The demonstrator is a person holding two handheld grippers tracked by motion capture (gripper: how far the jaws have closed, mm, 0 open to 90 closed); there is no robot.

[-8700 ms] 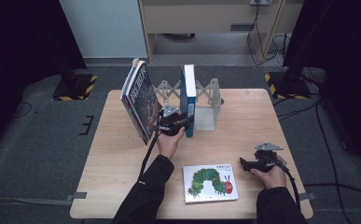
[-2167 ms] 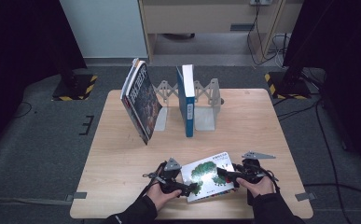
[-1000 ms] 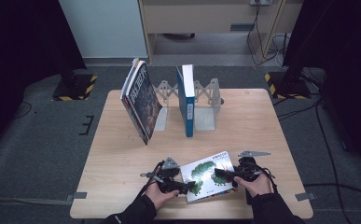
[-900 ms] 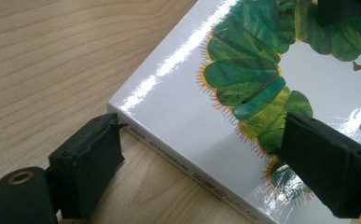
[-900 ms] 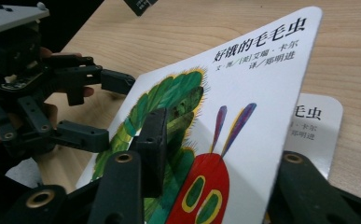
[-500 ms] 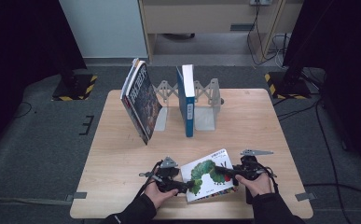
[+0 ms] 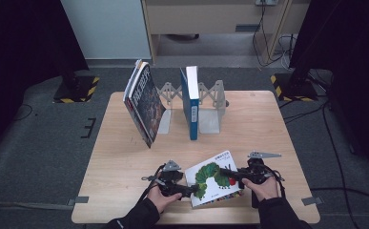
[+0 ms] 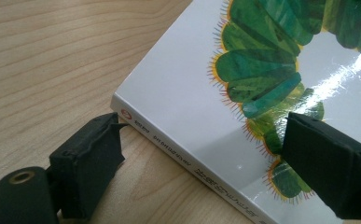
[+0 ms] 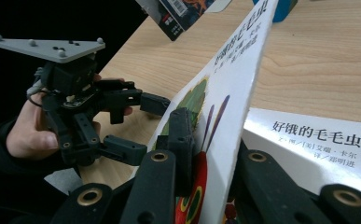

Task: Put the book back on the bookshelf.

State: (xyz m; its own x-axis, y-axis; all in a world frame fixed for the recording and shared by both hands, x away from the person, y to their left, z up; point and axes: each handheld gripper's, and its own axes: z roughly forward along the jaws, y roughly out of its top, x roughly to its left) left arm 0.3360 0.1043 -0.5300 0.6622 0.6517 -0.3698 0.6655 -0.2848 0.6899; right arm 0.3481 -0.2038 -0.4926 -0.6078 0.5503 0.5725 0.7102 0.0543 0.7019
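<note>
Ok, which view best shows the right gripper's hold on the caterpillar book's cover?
The right gripper view: the right gripper pinches the lifted cover of the caterpillar book. The high view shows it small at the book's right edge; the left gripper view shows the book's spine.

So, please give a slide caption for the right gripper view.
Right gripper shut on the caterpillar book's cover, lifting it open.

The table (image 7: 125,157) is evenly lit from above while the surroundings are left dark; glare is seen on the book cover (image 8: 350,77).
</note>
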